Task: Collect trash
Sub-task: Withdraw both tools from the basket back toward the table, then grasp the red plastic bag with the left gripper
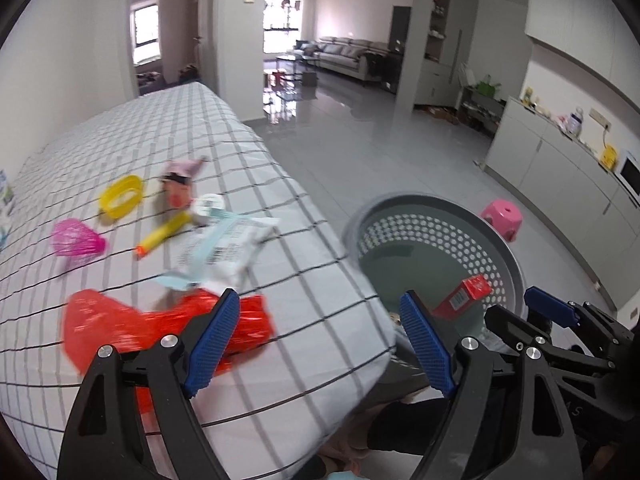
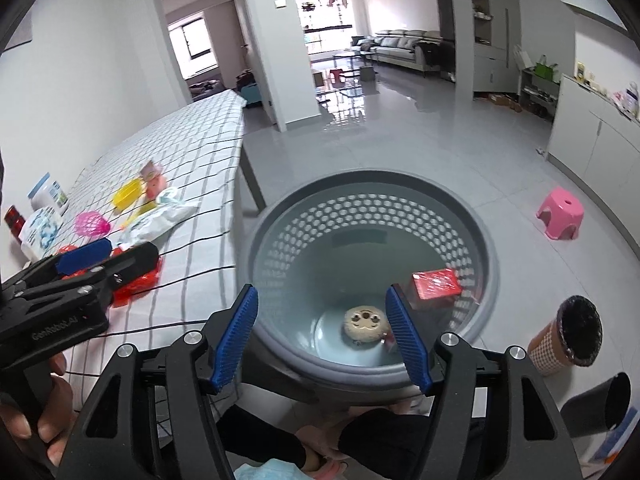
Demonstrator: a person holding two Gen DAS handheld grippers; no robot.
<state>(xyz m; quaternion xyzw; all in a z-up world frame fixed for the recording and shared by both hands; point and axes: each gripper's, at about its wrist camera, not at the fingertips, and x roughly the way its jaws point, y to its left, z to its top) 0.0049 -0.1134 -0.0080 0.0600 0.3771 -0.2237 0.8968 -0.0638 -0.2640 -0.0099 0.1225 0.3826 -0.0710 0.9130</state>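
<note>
A grey perforated basket (image 2: 486, 240) stands on the floor beside the checked table (image 1: 192, 128). It holds a red box (image 2: 436, 284) and a round beige thing (image 2: 362, 322). My right gripper (image 2: 322, 336) is open and empty above the basket. My left gripper (image 1: 320, 340) is open over the table's near corner, next to a red crinkled wrapper (image 1: 100, 328). A white plastic package (image 1: 224, 248) lies behind the wrapper. The basket (image 1: 508, 256) and red box (image 1: 464, 296) also show in the left wrist view.
On the table lie a yellow ring (image 1: 120, 196), a pink whisk (image 1: 76, 238), a yellow tube (image 1: 160, 236) and a pink toy (image 1: 180, 184). A pink stool (image 2: 560, 214), a brown checked cup (image 2: 568, 334) and a dark cup (image 2: 600, 404) stand on the floor.
</note>
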